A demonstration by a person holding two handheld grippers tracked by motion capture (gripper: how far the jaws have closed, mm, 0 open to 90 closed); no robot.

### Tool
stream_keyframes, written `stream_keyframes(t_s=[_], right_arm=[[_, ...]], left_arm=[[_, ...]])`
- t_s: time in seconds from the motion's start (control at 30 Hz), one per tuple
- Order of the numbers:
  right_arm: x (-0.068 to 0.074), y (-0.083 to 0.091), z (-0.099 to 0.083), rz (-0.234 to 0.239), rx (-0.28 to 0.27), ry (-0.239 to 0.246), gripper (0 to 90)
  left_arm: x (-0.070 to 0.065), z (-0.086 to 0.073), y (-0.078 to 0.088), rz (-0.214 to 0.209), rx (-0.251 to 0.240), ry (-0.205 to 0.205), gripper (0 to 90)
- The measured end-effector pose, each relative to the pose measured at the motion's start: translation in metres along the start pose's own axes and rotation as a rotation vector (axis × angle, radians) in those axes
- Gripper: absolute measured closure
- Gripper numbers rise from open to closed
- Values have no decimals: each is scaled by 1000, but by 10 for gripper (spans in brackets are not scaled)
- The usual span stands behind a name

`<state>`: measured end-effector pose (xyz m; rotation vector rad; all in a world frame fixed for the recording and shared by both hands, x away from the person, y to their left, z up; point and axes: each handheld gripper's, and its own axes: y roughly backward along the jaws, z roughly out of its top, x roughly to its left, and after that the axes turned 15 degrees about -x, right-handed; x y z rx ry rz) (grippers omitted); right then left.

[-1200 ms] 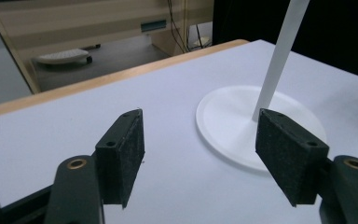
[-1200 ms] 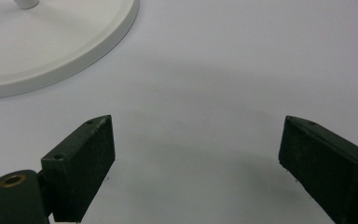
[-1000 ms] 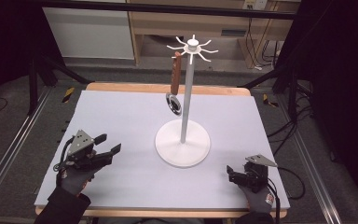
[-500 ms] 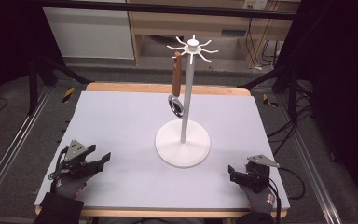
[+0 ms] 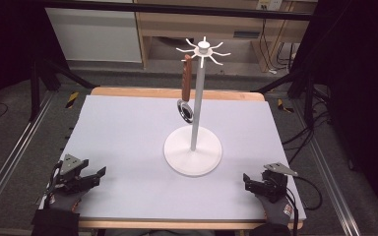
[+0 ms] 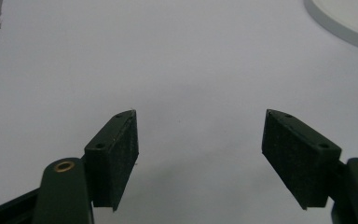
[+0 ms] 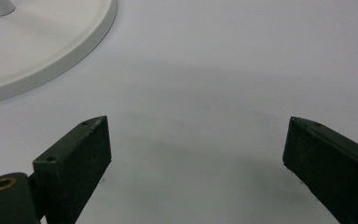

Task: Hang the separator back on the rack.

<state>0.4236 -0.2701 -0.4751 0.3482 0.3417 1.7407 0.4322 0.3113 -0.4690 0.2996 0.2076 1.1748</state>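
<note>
A white hook stand (image 5: 193,150) rises from the middle of the pale table (image 5: 128,132). A utensil with a brown handle (image 5: 187,81) and a round metal end hangs from one of its top hooks. My left gripper (image 5: 97,174) sits low at the table's near left corner. Its jaws have just been opening and now stand open, with bare table between the pads (image 6: 116,149). My right gripper (image 5: 248,181) rests at the near right corner, open too, with nothing between its pads (image 7: 81,158). The stand's base rim (image 6: 340,23) shows in the left gripper view, and the base (image 7: 42,42) in the right gripper view.
A wooden strip (image 5: 177,93) edges the table's far side. Black frame legs and cables (image 5: 305,98) stand around the table on the floor. A wooden shelf unit (image 5: 197,29) is behind.
The left gripper has sunk and drawn back toward the near left corner of the table. The right gripper and the hanging utensil have kept still.
</note>
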Motion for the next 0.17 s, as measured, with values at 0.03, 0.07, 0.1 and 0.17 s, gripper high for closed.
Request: stream_keyframes(t_s=[0.03,0.07,0.1,0.17], right_arm=[[-1,0,0,-1,1,-1,79],[-1,0,0,-3,1,-3,79],[-1,0,0,-4,3,-3,79],[-2,0,0,-3,4,-3,79]], left_arm=[[1,-1,-1,2,8,-1,262],[2,-1,-1,5,14,-3,260],[2,-2,-2,8,19,0,258],[3,-2,-3,11,26,-2,253]])
